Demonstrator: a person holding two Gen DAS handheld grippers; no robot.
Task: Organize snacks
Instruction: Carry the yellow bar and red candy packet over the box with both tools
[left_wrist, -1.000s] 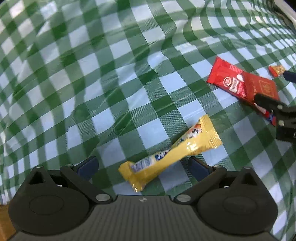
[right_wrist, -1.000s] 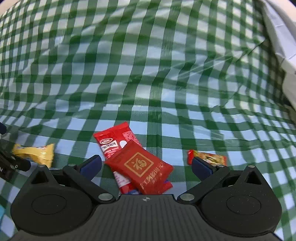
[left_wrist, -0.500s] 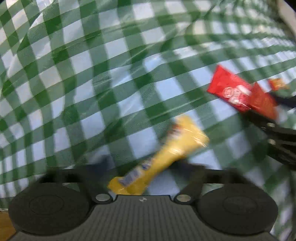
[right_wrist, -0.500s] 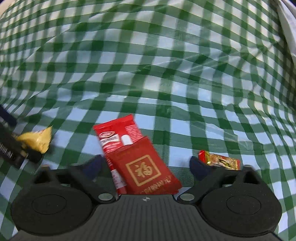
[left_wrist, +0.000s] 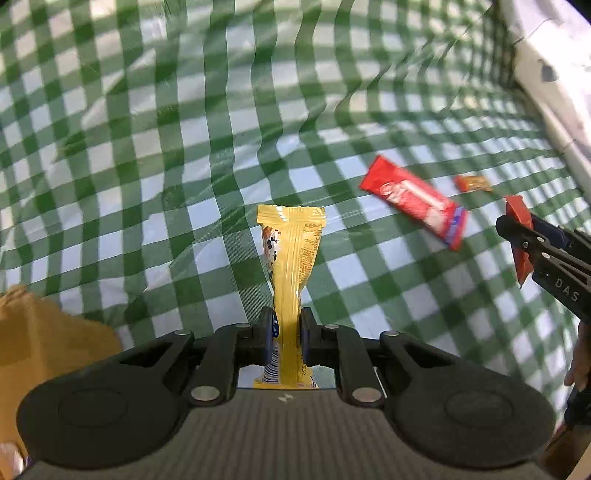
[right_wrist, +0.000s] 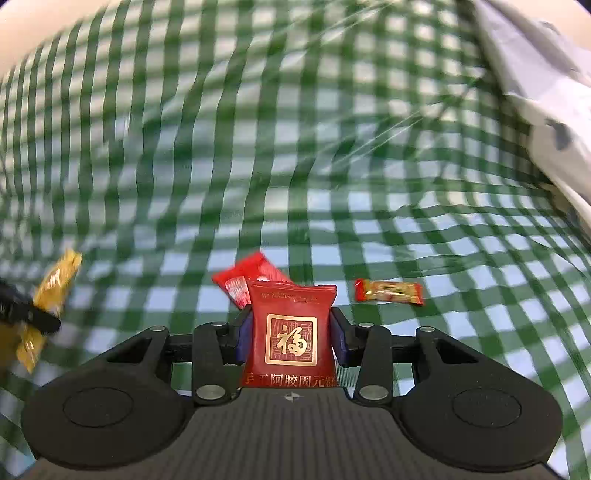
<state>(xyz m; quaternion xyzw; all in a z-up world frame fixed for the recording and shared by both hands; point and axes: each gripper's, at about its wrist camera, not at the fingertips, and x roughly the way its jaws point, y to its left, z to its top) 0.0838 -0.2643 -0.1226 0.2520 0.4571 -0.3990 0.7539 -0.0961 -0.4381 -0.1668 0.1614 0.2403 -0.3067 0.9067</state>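
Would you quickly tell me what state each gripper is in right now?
Left gripper: shut on the yellow snack bar.
Right gripper: jaws closing, pads pressing the dark red packet.

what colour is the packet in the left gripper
Yellow: the snack bar wrapper is clearest in the left wrist view.

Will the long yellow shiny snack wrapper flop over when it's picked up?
Probably not: the long yellow shiny snack wrapper stands straight from the left gripper, so it seems stiffish. Its glossy film may be slippery, and it looks light.
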